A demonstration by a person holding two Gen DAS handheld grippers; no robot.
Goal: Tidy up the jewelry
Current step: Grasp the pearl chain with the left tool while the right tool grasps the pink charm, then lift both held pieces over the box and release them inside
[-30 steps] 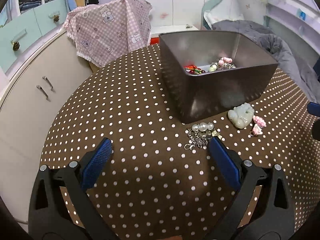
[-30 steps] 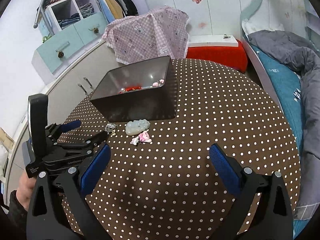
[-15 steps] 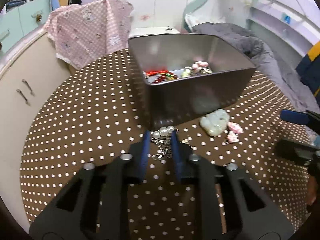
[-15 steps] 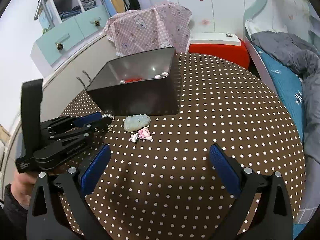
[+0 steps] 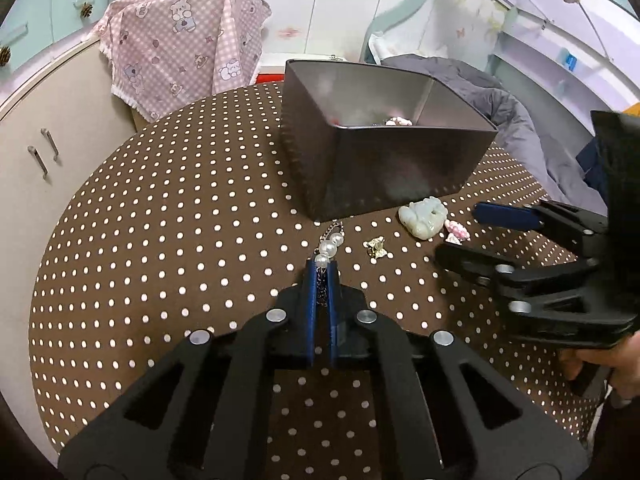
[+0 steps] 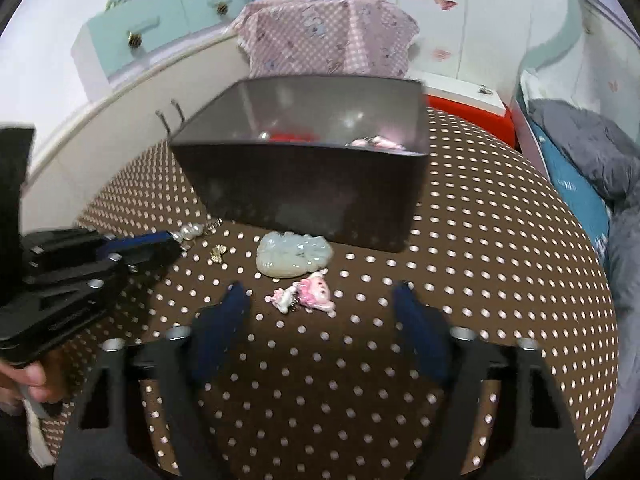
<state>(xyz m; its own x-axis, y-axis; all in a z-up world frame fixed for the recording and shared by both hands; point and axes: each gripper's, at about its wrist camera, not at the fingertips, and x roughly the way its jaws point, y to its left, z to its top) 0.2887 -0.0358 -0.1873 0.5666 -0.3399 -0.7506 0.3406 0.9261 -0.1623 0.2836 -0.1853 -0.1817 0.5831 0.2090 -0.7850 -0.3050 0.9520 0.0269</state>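
Observation:
A dark metal box (image 5: 384,168) (image 6: 300,188) holding several trinkets stands on the brown polka-dot table. My left gripper (image 5: 322,268) (image 6: 160,244) is shut on a pearl chain (image 5: 330,246) (image 6: 190,232), whose pearls stick out past the tips toward the box. A pale green jade pendant (image 5: 424,218) (image 6: 294,254) lies in front of the box, with a small gold charm (image 5: 376,247) (image 6: 218,252) beside it. My right gripper (image 6: 322,300) (image 5: 460,236) is closing. A pink charm (image 6: 312,294) (image 5: 456,232) lies between its jaws, and the pads do not touch it.
A pink checked cloth (image 5: 180,52) hangs over something behind the table. A cream cabinet (image 5: 44,148) stands to the left. A bed with grey bedding (image 6: 580,148) runs along the right. Polka-dot cloth (image 5: 160,240) shows bare on the table's left half. A hand (image 6: 24,380) grips the left tool.
My left gripper has shut on the pearl chain, and the gold charm now lies apart from it. My right gripper has moved in over the pink charm and its jaws have narrowed.

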